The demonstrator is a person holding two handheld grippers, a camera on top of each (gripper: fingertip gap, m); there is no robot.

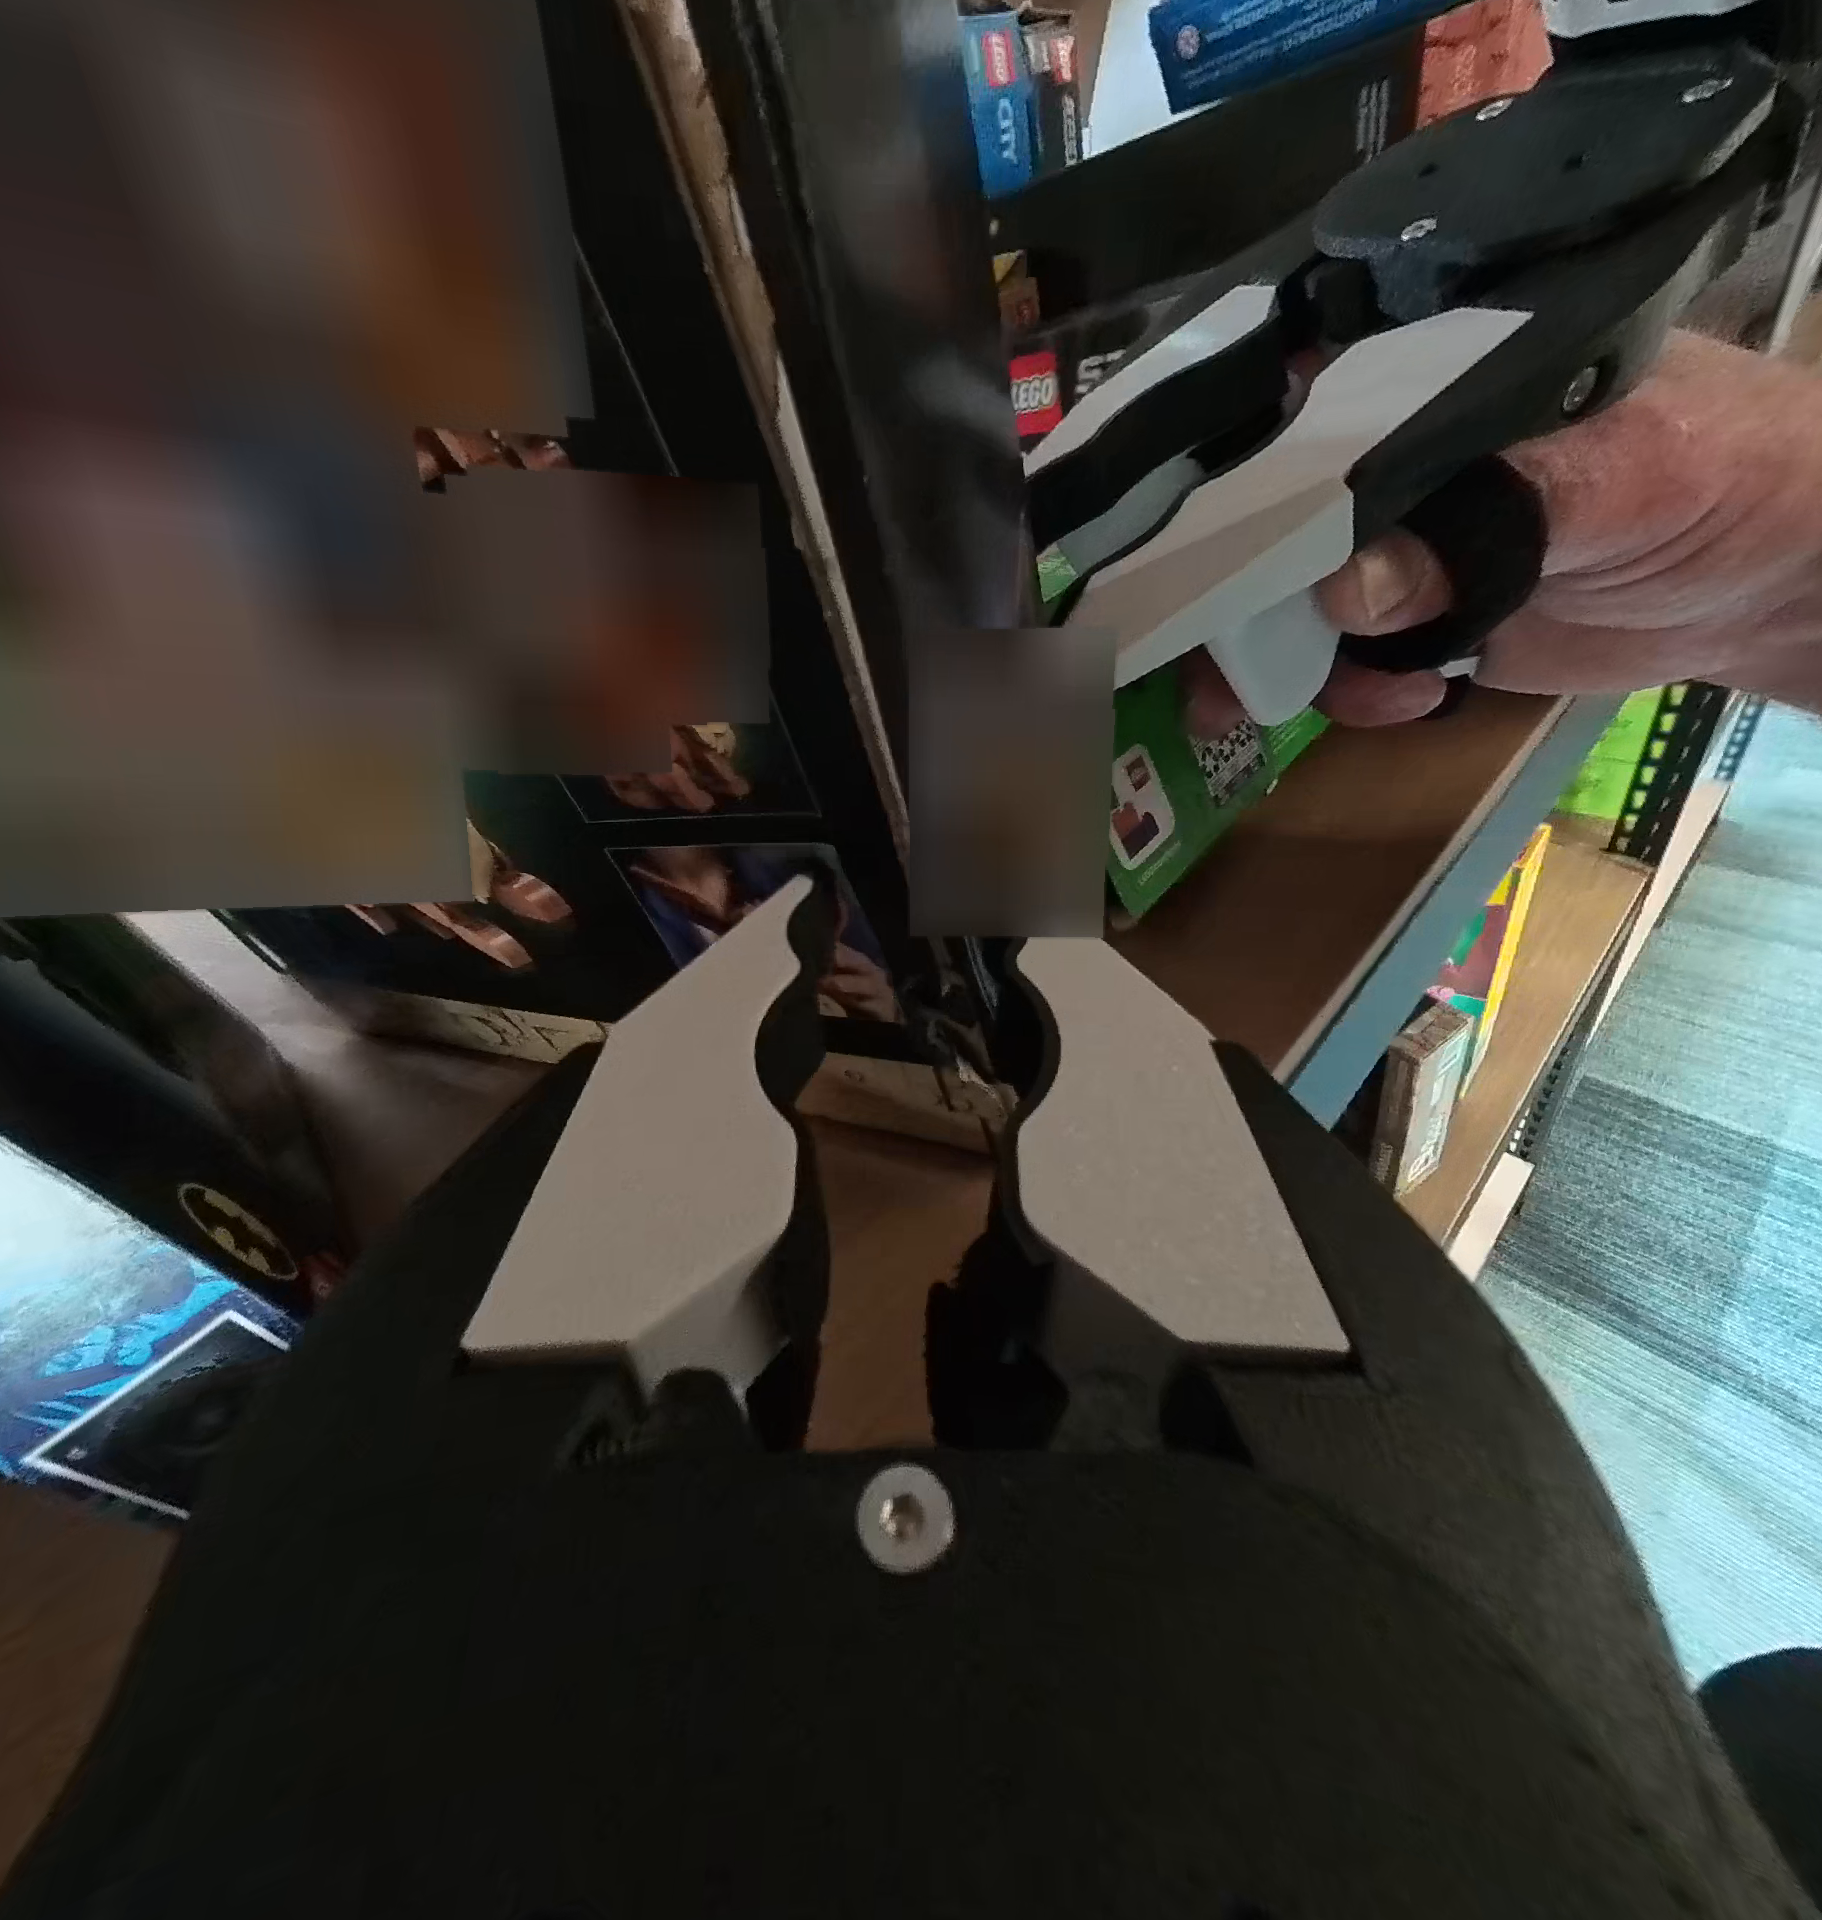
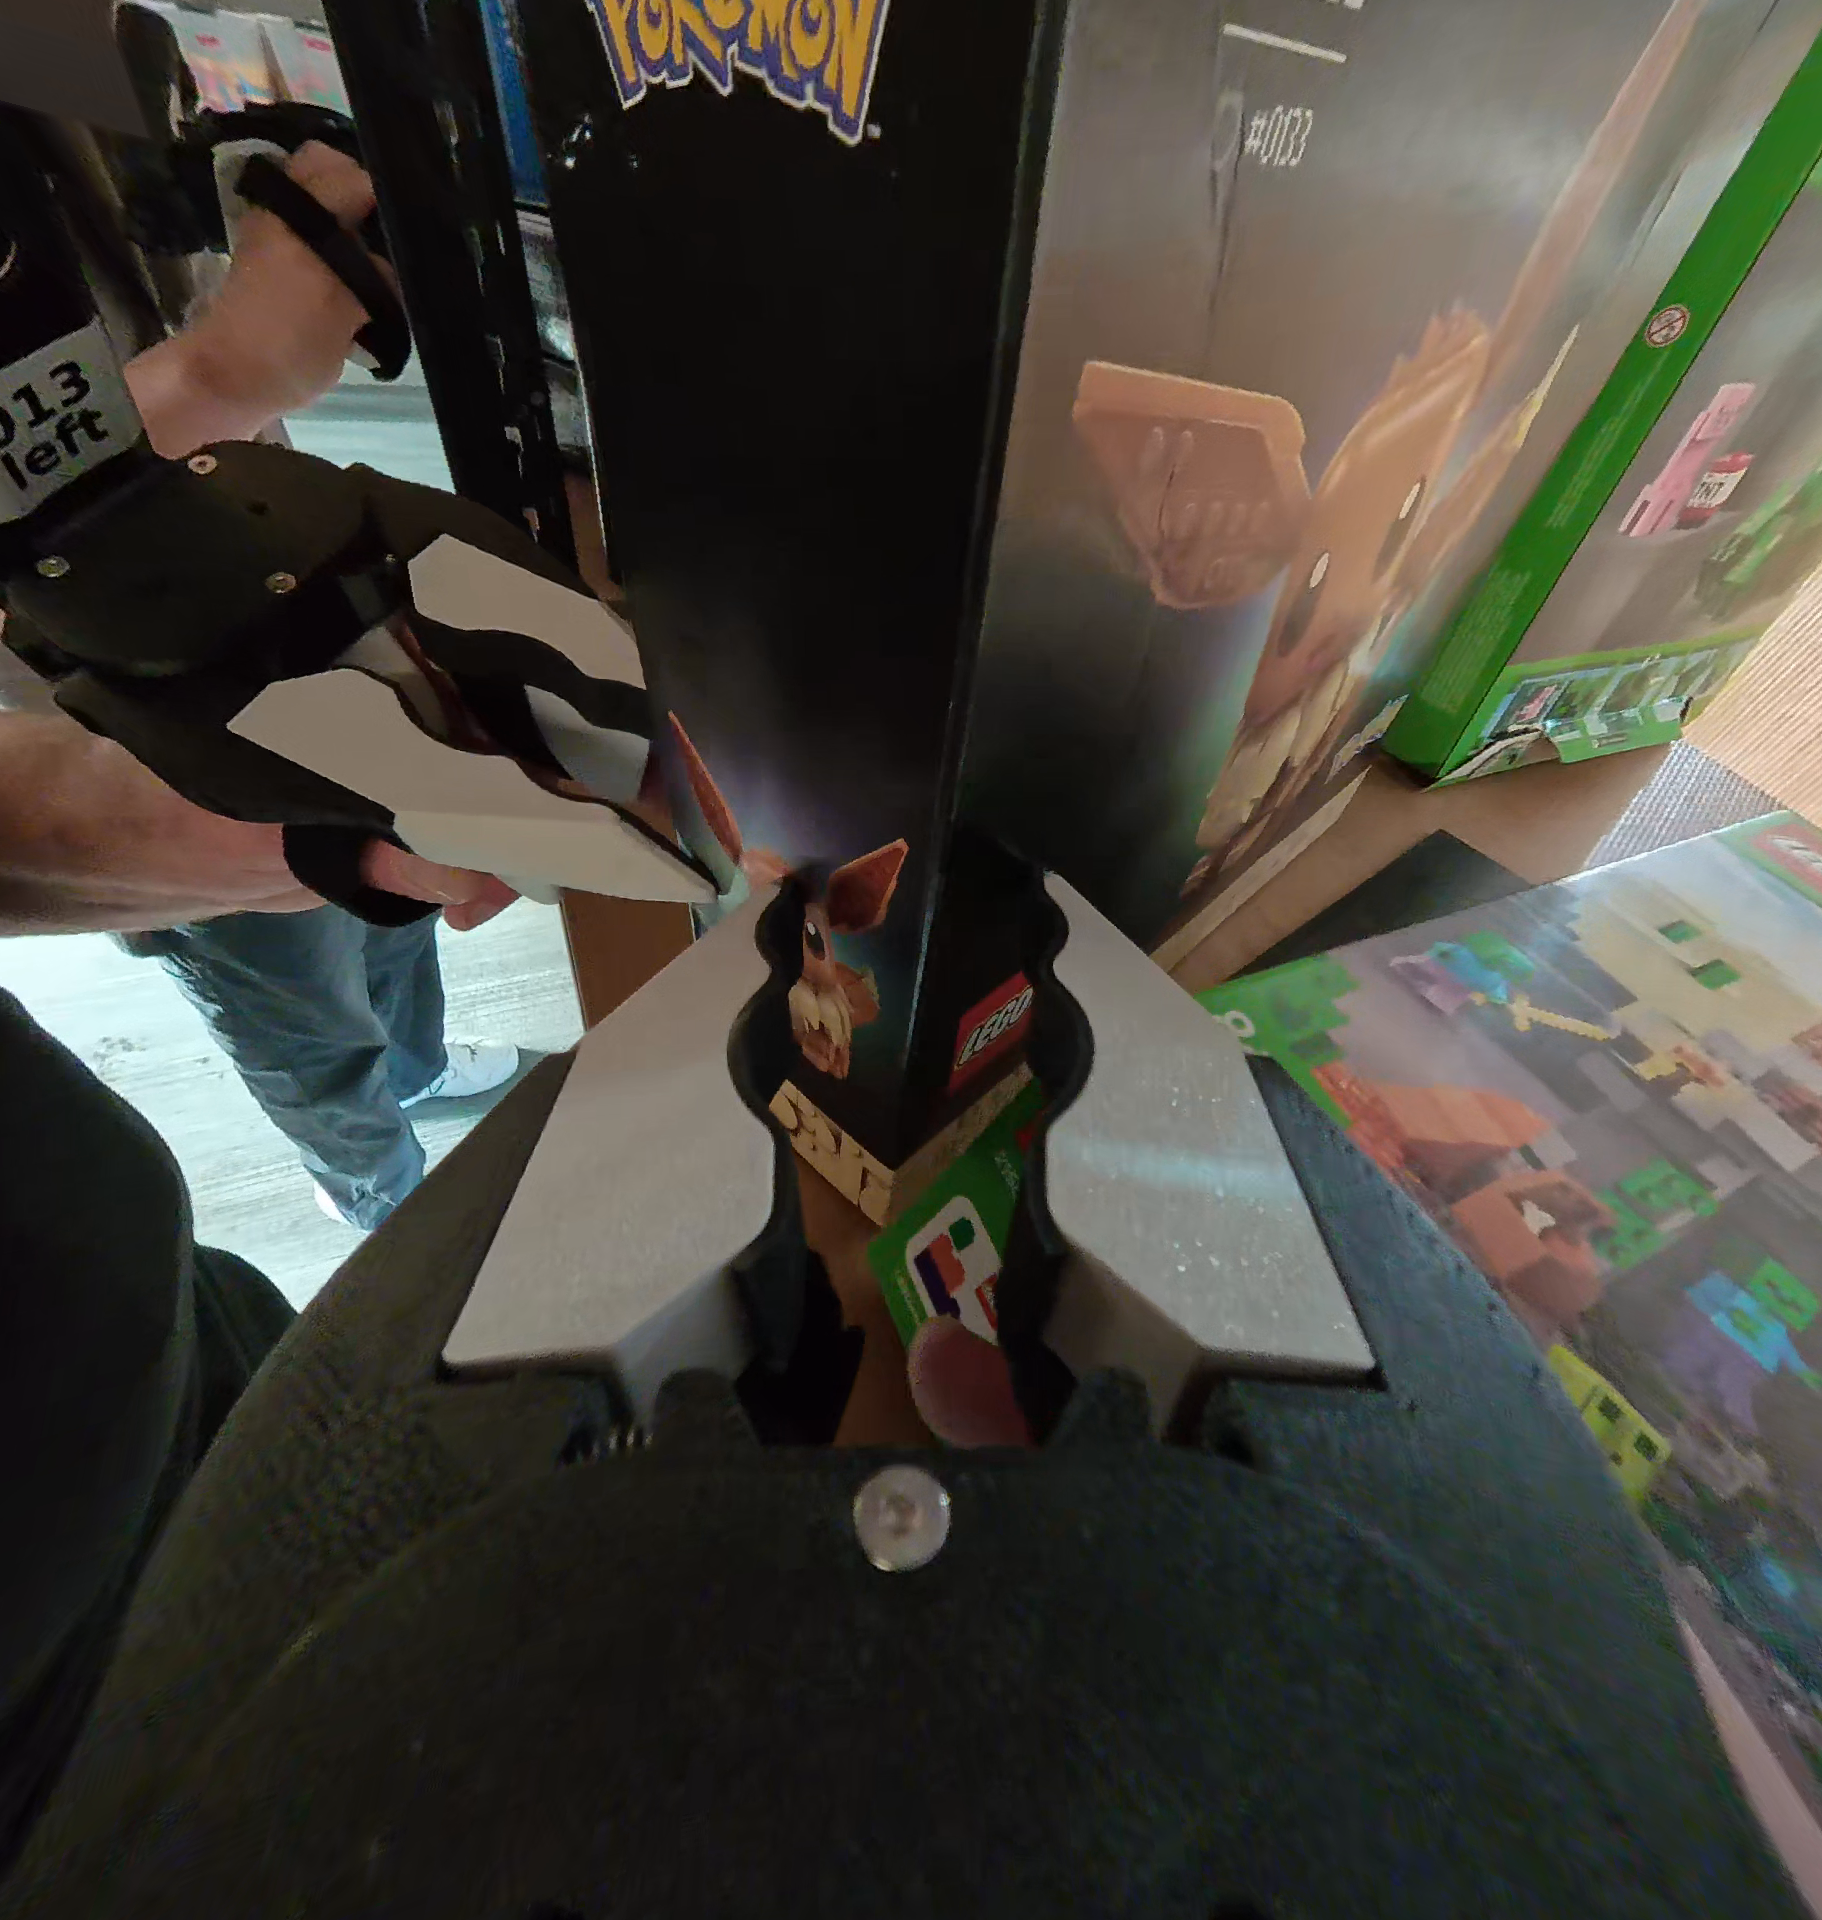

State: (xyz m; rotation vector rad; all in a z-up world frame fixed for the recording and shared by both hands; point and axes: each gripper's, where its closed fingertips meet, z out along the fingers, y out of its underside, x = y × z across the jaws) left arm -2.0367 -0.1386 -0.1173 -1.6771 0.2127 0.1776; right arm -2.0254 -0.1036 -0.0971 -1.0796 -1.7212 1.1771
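Note:
A tall black toy-brick box [image 2: 782, 468] with a brown fox-like figure printed on it stands upright on a wooden shelf. In the left wrist view [image 1: 865, 312] it shows edge-on. My left gripper [image 1: 912, 909] straddles one lower corner of the box. In the right wrist view the left gripper [image 2: 694, 821] has its fingertips [image 2: 668, 873] pinched on the box's left edge. My right gripper [image 2: 902, 899] straddles the front corner of the box, with a pad close on each face. I cannot tell whether these pads press. In the left wrist view the right gripper [image 1: 1073, 488] has its tips hidden behind the box.
A green brick-set box [image 2: 1613, 468] stands to the right. Another green box [image 2: 1561, 1143] lies flat under my right gripper. The wooden shelf [image 1: 1354, 831] carries a further green box [image 1: 1198, 790]. A black box with a bat emblem [image 1: 159, 1143] lies at the left. A person's legs [image 2: 315, 1039] stand beyond.

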